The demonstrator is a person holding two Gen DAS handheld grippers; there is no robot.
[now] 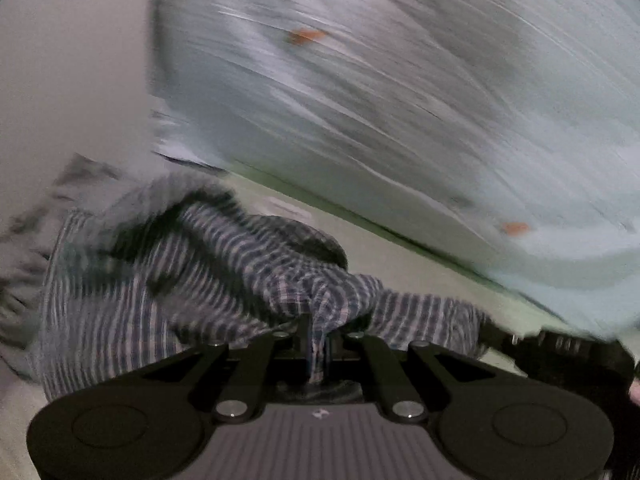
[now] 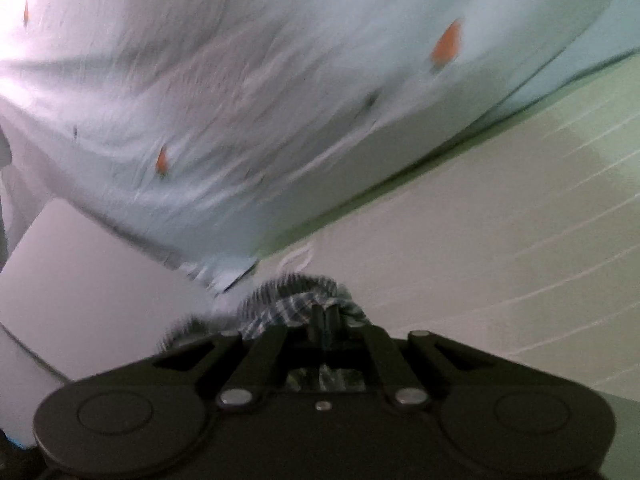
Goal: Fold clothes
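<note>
The left tongs (image 1: 318,330) are clenched on a fold of the striped shirt (image 1: 160,280), which bunches from the grip out toward 9 o'clock over a pale green bed (image 1: 400,256). The right tongs (image 2: 326,320) are likewise clamped on a bunch of the same shirt (image 2: 288,304), just ahead at 12 o'clock. A pale blue quilt (image 2: 240,100) with orange spots fills the upper part of both views, blurred. In the left view, the right tongs (image 1: 560,354) show at 3 o'clock.
</note>
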